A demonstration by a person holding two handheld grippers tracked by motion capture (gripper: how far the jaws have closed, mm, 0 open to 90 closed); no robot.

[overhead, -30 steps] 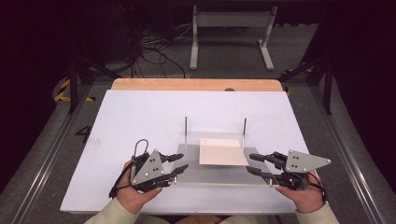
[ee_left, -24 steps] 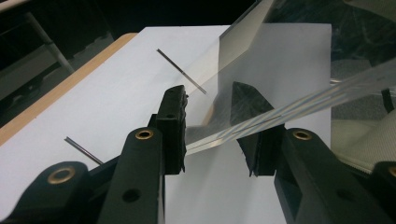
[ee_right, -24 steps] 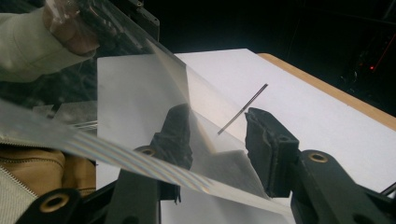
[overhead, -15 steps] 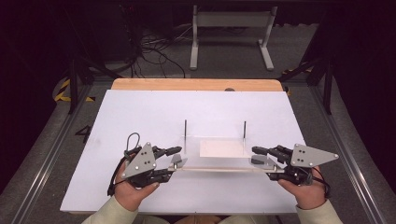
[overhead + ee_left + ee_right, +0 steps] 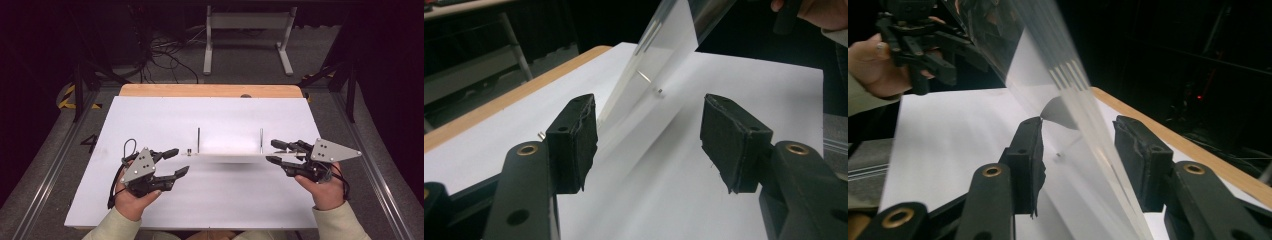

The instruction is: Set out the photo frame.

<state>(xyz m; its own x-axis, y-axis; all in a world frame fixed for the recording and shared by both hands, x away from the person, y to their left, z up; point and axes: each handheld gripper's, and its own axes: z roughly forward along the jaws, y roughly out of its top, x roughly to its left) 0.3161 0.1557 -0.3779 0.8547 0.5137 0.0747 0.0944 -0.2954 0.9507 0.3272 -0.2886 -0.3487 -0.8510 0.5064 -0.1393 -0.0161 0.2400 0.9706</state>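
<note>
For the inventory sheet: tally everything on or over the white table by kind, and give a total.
Tongs: 2 (left tongs, right tongs)
Clear panel: 1
Upright metal rods: 2
Total: 5

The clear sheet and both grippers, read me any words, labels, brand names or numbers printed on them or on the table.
None: no text reads on the clear sheet, the left gripper, the right gripper or the white table.

Clear glossy plastic sheet [image 5: 230,155] over matt white tabletop [image 5: 165,120]
</note>
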